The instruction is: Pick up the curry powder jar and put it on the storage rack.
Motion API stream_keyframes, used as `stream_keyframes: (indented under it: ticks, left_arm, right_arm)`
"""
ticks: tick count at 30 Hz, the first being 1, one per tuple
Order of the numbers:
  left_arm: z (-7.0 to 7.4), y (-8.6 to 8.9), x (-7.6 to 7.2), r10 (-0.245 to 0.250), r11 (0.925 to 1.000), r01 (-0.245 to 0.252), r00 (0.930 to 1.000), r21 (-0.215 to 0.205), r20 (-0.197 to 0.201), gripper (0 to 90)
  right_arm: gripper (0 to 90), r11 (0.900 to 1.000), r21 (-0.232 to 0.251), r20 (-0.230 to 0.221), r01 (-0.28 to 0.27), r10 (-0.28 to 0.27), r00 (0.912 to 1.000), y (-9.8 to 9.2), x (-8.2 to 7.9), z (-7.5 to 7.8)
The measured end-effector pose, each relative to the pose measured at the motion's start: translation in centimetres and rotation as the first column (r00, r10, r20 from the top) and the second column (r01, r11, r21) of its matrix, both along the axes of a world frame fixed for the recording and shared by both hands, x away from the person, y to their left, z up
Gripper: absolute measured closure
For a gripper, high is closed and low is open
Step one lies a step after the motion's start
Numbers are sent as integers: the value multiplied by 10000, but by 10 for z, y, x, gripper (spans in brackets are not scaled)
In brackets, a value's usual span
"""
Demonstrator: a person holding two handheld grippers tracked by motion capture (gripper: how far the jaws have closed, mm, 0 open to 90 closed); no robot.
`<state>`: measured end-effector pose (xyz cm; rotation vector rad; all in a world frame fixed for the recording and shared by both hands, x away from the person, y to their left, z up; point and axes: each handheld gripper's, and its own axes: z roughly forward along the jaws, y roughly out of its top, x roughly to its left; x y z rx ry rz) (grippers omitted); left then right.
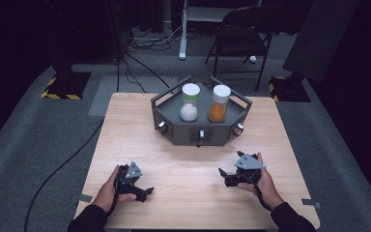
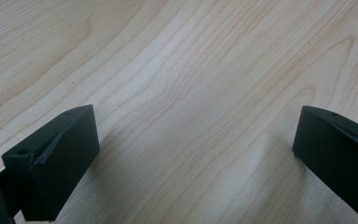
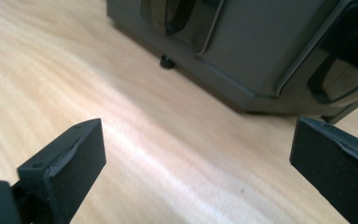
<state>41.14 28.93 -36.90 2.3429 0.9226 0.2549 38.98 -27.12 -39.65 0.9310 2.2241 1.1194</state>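
Note:
A dark grey hexagonal tray [image 1: 176, 129] stands at the far middle of the wooden table [image 1: 125, 130]. In it stand two white-lidded jars: one with white powder [image 1: 189, 102] and one with orange powder [image 1: 219, 104]. My left gripper [image 1: 142, 192] rests near the front left of the table, held by a hand, jaws wide open over bare wood [image 2: 200, 116]. My right gripper [image 1: 226, 177] sits at the front right, also open and empty. In the right gripper view the tray's side wall [image 3: 256, 42] lies just beyond the spread jaws.
Small knobs [image 1: 162, 127] sit on the tray's front faces. A folding chair [image 1: 241, 34], a stand leg [image 1: 182, 38] and cables [image 1: 140, 72] are on the grey floor behind the table. Bare wood stretches between the grippers and the tray.

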Motion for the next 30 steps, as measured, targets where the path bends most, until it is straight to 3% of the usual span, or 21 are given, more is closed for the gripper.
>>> stream_keyframes:
  ticks: [8,16,30]
  left_arm:
    - [0,0,0,0,10000,0,10000,-1,0,3]
    - [0,0,0,1,10000,-1,10000,-1,0,3]
    - [0,0,0,-14,10000,14,10000,-8,-7,3]
  right_arm:
    - [29,9986,-349,-488,-406,388,9981,-6,-2,-2]
    - [29,9981,-256,-761,-558,538,9957,-18,-8,-3]
    - [29,9940,-317,-1509,-1042,984,9836,-48,-6,-8]
